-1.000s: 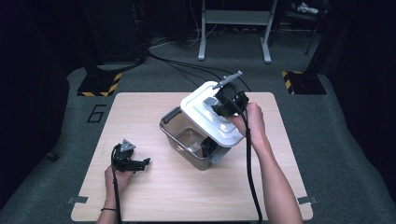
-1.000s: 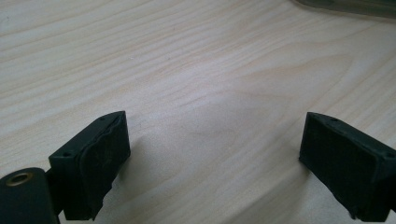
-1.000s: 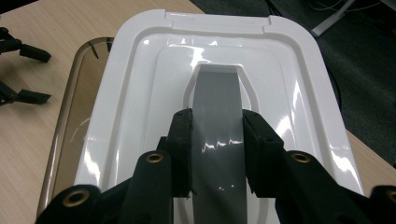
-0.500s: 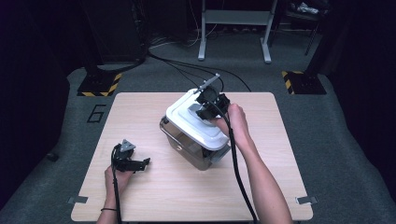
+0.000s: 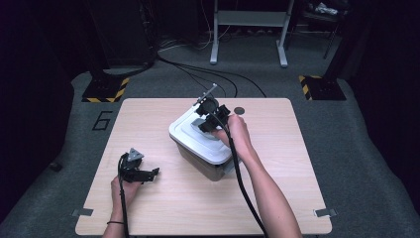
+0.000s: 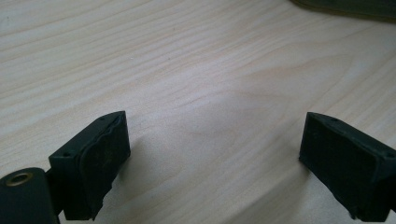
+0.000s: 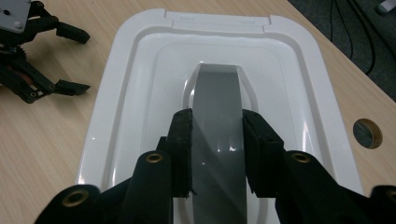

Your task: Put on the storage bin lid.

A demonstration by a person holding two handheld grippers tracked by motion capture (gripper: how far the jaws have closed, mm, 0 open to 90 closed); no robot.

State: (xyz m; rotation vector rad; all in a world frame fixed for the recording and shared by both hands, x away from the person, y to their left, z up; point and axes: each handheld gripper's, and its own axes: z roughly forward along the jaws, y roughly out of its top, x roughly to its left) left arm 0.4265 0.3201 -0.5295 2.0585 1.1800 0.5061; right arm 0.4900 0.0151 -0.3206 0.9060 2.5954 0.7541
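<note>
White lid with grey handle, black right gripper, black left gripper lower left, pale wood-grain table, yellow-black striped floor plates

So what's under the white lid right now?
The white lid sits on a metal-sided bin, held by its grey handle in the right tool. Whatever is inside the bin is covered.
</note>
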